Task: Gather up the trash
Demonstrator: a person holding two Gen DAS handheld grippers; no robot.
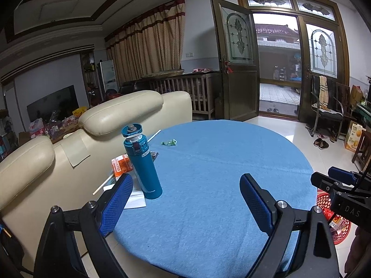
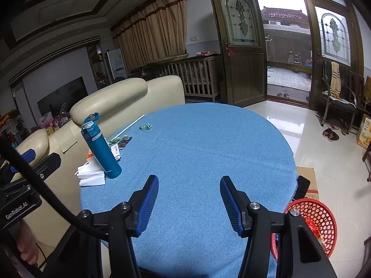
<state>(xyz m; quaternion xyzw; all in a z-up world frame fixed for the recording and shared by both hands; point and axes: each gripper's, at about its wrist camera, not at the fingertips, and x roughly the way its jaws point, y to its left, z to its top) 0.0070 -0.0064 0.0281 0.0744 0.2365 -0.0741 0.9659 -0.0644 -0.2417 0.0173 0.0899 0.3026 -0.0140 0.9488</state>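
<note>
Left to right on the blue-clothed round counter [image 1: 208,173]: an orange carton [image 1: 120,163], straws and white paper lie clustered behind the teal flask [image 1: 141,162], a green wrapper [image 1: 169,142] lies alone beyond it, and the red mesh basket [image 2: 317,217] stands on the floor at the counter's right edge, presumably placed within reach to receive trash. The left gripper [image 1: 185,199] hovers spread wide and empty, flask just beyond its left finger, wrapper well ahead. The right gripper [image 2: 189,199], partly spread and empty, hangs over bare cloth, trash far to its left.
</note>
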